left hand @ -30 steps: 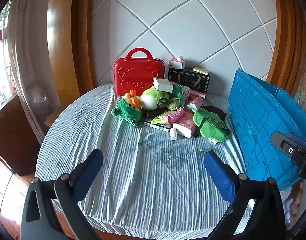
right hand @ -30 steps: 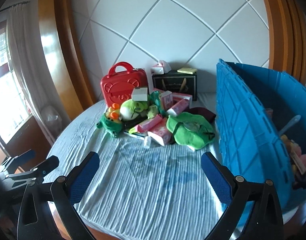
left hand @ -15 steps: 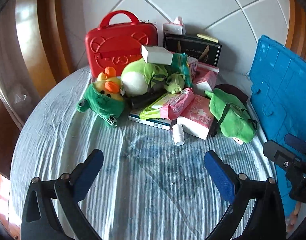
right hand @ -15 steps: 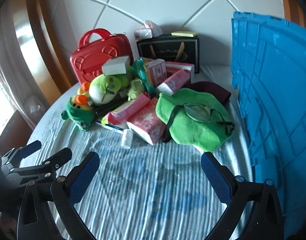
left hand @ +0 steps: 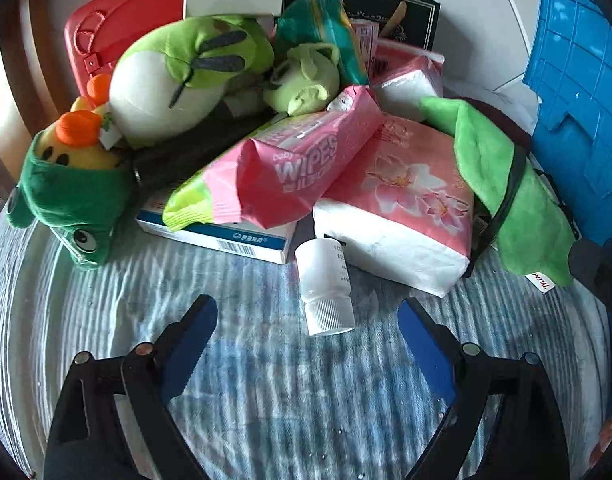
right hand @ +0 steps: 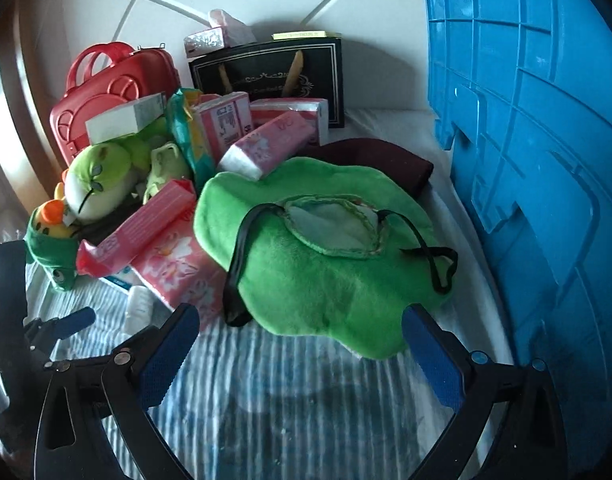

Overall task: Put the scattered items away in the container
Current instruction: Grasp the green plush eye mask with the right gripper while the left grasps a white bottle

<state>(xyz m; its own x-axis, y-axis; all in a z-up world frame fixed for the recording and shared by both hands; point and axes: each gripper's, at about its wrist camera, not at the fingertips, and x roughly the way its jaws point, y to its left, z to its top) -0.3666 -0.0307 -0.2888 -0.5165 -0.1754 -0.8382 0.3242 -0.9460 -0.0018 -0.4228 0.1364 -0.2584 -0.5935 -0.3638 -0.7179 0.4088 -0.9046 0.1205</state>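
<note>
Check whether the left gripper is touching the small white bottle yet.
Apart. In the left wrist view the left gripper, whose jaws have just been closing a little, stands open with nothing gripped, and striped cloth shows between each pad and the white bottle.

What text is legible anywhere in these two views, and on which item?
"WIPES": pink plastic wipes pack; the smaller print around it is blurred.
"TYLUN", partly cut off: white sewn tag on the flat green plush bag.
Blue-and-white flat carton: barcode and logo, too small to read.
Small white plastic bottle: print too small.
Black gift box: gold script unreadable.
Pink carton: digits blurred.
</note>
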